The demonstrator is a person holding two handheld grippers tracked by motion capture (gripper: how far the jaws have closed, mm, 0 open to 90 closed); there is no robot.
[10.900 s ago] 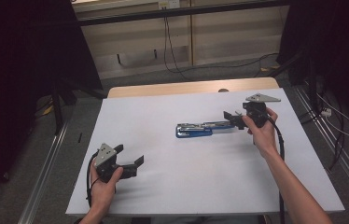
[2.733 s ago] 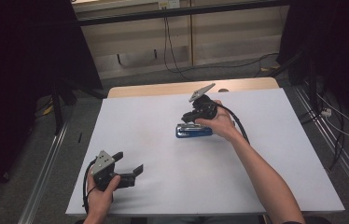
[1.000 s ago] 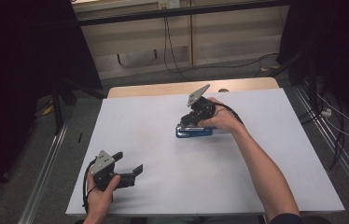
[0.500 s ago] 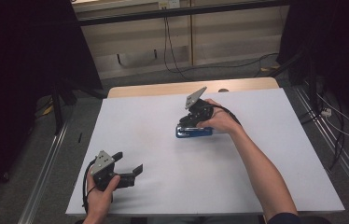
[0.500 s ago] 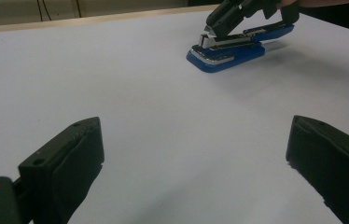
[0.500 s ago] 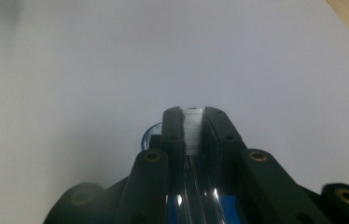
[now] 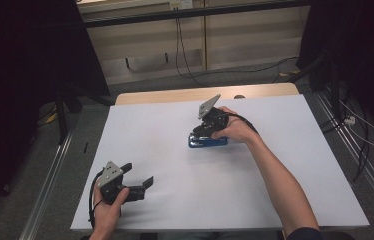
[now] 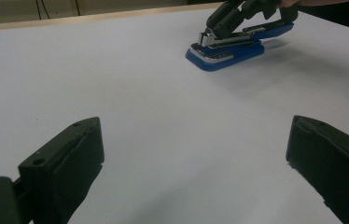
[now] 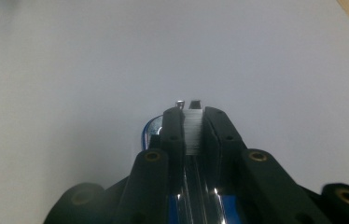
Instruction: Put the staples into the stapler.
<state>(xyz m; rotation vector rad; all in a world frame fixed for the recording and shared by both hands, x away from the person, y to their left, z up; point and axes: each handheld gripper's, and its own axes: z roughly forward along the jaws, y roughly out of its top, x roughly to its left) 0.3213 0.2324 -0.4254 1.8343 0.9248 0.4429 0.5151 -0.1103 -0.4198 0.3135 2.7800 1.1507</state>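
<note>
A blue stapler [image 7: 209, 142] lies mid-table on the white sheet; its blue base and chrome rail [image 8: 224, 49] face the left gripper view. My right gripper [image 7: 200, 131] leans down over its left end, and in the left gripper view that gripper [image 8: 212, 29] meets the rail's front. In its own view the right gripper [image 9: 193, 123] is shut on a pale ribbed strip of staples [image 9: 193, 133], right above the chrome channel. My left gripper [image 7: 137, 174] rests near the front left corner, open [image 8: 196, 135] with bare table between its jaws.
The white table top [image 7: 165, 120] ends in a wooden strip [image 7: 175, 95] at the back. Metal rails [image 7: 50, 175] run along both sides. Cables [image 7: 360, 125] lie on the floor at the right and behind the table.
Since the oldest frame the right gripper has moved from the stapler's right end to over its left end. Over the last second nothing has visibly moved.
</note>
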